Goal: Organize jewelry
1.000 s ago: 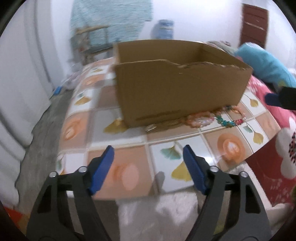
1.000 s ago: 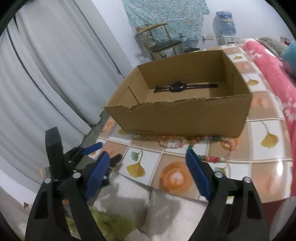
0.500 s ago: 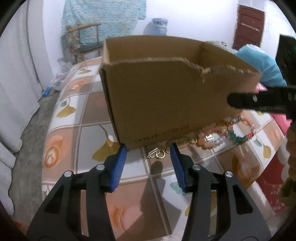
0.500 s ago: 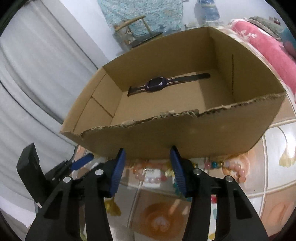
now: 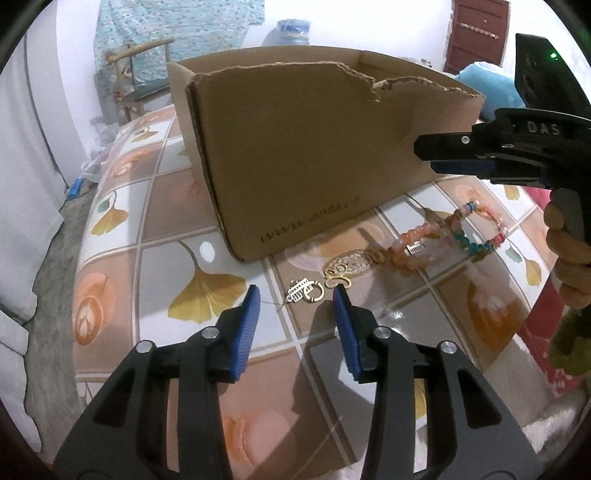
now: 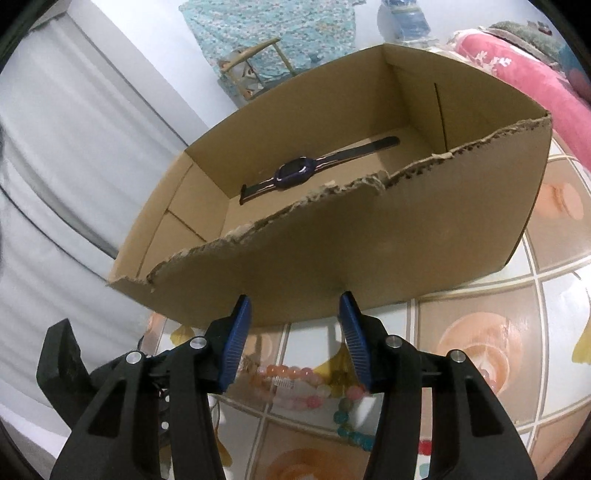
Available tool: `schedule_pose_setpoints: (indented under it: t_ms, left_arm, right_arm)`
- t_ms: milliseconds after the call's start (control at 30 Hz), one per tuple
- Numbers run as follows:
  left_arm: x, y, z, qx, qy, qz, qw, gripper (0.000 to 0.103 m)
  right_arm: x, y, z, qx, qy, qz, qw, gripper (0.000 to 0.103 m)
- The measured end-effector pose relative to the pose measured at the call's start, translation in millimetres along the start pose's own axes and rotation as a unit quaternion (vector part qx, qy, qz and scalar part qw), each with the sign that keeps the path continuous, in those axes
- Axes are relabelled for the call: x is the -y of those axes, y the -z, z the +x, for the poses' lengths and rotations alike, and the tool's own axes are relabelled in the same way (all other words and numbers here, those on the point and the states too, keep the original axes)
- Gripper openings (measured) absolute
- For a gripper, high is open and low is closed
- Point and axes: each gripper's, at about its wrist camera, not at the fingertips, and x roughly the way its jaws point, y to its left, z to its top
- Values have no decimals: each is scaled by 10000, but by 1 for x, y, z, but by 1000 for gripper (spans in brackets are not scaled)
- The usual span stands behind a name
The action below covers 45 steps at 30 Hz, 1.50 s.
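An open cardboard box (image 5: 314, 155) stands on the tiled table, and a dark watch (image 6: 295, 173) lies inside it. In front of the box lie bead bracelets (image 5: 424, 243), a gold filigree pendant (image 5: 347, 266) and a small gold ring charm (image 5: 304, 291). My left gripper (image 5: 295, 295) is low over the table. Its jaws are closing, with the charm between the tips and not touched by the pads. My right gripper (image 6: 294, 301) hovers in front of the box wall, above the bead bracelets (image 6: 295, 380). It is open with nothing between its fingers.
The table (image 5: 155, 221) has a ginkgo-patterned cloth and drops off at the left and near edges. Pink flowered bedding (image 6: 517, 74) lies to the right. A wooden chair (image 5: 140, 66) and a water bottle (image 5: 293, 31) stand behind the box. A white curtain (image 6: 74, 147) hangs at the left.
Both grippers moved forward and down toward the box and narrowed their jaws. The left one now has the gold charm between its tips. The right one hangs over the beads.
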Motion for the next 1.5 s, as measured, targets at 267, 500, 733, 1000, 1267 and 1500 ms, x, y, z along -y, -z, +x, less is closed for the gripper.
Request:
schedule_pose_setpoints:
  t_ms: [267,500,733,1000,1267,1500]
  left_arm:
    - [-7,6,-6,-105,-219,143,9996,26]
    - [-8,10,-8,-79,-465,-31,9989,26]
    - [-7,14,-10,72,-488,31,9988,26]
    - [-11,15,-10,138,-419,9,9990,26]
    - [-13,14,-9,165,-408,-6,9990,26]
    - [-14,14,-9,162,-438,8,9989,26]
  right_arm:
    - [-32,25,11,-547,-833,-417,9941,35]
    - [-67,35,35,-904,-424,-1272,9868,19]
    - [-93,42,51,-1001,382,-2229,9689,19]
    - [-101,37,68,-1074,614,-2575,9583,15]
    - [-110,42,73,-1349,551,-2691,9520,5]
    - [-104,49,59,-1483,576,-2492,9553,5]
